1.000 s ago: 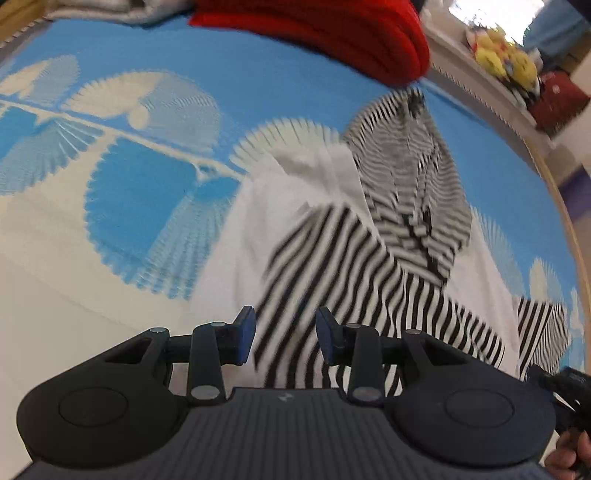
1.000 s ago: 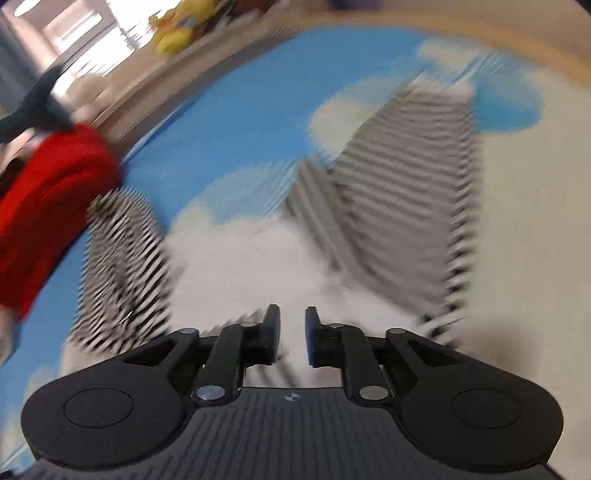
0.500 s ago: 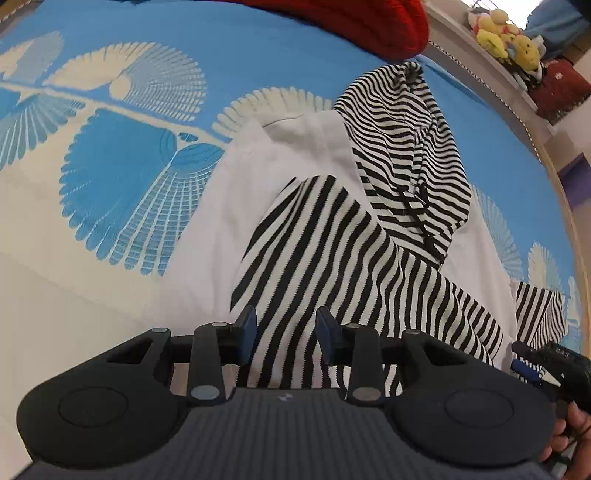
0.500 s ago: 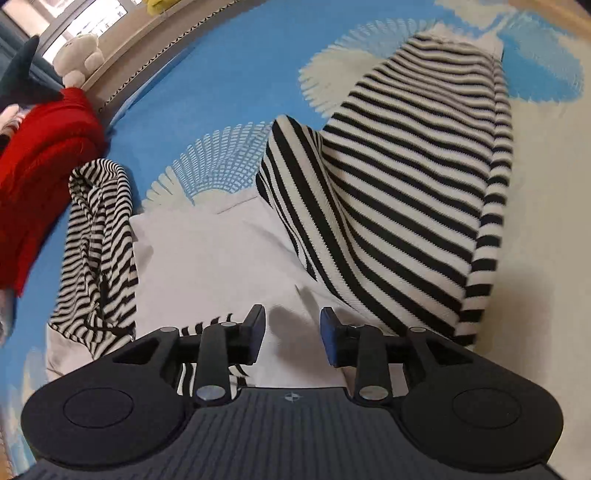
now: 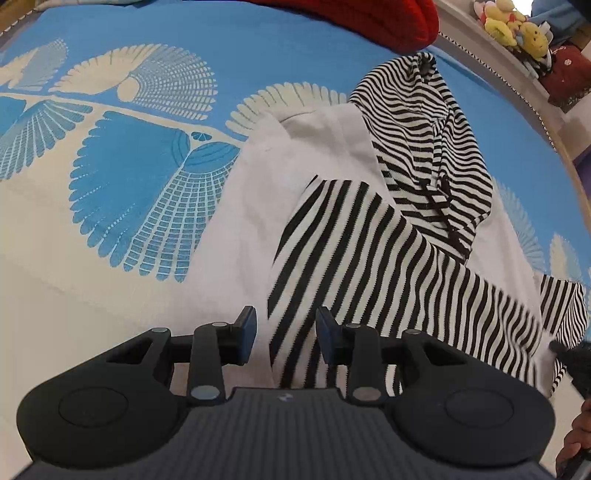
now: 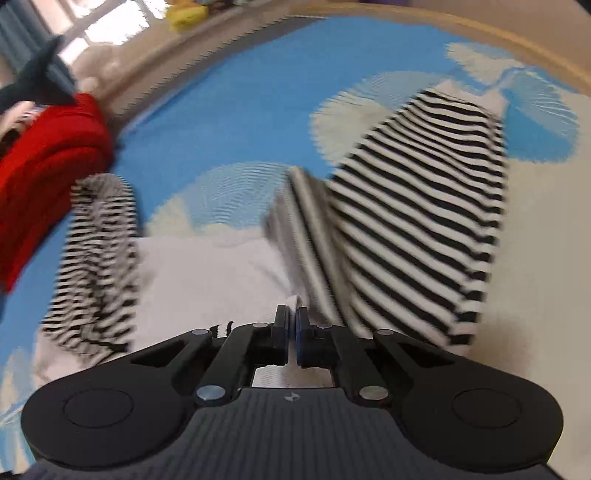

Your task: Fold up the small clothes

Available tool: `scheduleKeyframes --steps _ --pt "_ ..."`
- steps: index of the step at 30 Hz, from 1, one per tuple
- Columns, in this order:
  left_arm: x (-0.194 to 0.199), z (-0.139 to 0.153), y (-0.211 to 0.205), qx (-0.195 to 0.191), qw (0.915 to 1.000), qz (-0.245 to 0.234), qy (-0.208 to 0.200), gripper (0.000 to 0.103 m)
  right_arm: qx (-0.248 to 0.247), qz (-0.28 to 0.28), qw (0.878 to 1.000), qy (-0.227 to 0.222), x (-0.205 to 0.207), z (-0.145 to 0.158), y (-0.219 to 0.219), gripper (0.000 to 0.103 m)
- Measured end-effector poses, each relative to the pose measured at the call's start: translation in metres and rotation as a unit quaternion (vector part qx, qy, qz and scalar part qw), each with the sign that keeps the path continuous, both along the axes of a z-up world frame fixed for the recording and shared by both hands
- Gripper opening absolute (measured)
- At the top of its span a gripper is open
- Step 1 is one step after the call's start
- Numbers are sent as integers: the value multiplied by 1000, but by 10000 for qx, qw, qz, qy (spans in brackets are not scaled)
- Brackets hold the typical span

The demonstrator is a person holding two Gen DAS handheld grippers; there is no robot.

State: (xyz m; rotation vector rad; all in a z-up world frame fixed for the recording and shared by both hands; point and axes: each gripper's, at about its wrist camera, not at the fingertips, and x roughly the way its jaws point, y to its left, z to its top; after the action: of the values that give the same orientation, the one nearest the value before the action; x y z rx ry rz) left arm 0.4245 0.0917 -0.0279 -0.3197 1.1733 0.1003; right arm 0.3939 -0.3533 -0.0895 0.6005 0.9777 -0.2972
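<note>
The small hooded top lies spread on the blue and cream patterned cover, white in the body with black-and-white striped sleeves and hood; the left gripper hangs over its near edge, tilted steeply down, with its jaws partly apart and nothing pinched between them; the striped sleeve runs out straight ahead of that gripper, its lower end passing between and under the two fingers, though I cannot tell whether the pads touch it; the white body of the top sits ahead and a little to the left, the striped hood further ahead and to the right, and a red knitted garment lies well beyond it at the far edge; some soft toys sit on a ledge off to the far right; a bit of the other gripper and the fingers holding it show at the lower right corner

The right gripper has just been closing and its jaws now stand pressed together on a fold of white cloth at the edge of the top; a tuft of that cloth pokes up between the fingertips; ahead and to the right of this gripper stretches the other striped sleeve, ahead and to the left the hood, with the red garment beyond that on the far left; this view is blurred
</note>
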Motion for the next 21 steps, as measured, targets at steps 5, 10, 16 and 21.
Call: scheduleKeyframes --steps 5,10,16,21 --pt "-1 1 -2 -41 10000 -40 -20 39 37 -430 9978 496 -4 -9 -6 9" --pt "-1 2 -5 -80 9999 -92 -31 39 238 255 9994 80 -6 14 12 26" --pt "-2 5 -11 -130 9999 -103 -47 39 679 629 9915 916 -6 -19 13 30" --pt "-3 13 -17 81 9996 -198 -196 39 193 479 9986 119 -7 19 -7 37"
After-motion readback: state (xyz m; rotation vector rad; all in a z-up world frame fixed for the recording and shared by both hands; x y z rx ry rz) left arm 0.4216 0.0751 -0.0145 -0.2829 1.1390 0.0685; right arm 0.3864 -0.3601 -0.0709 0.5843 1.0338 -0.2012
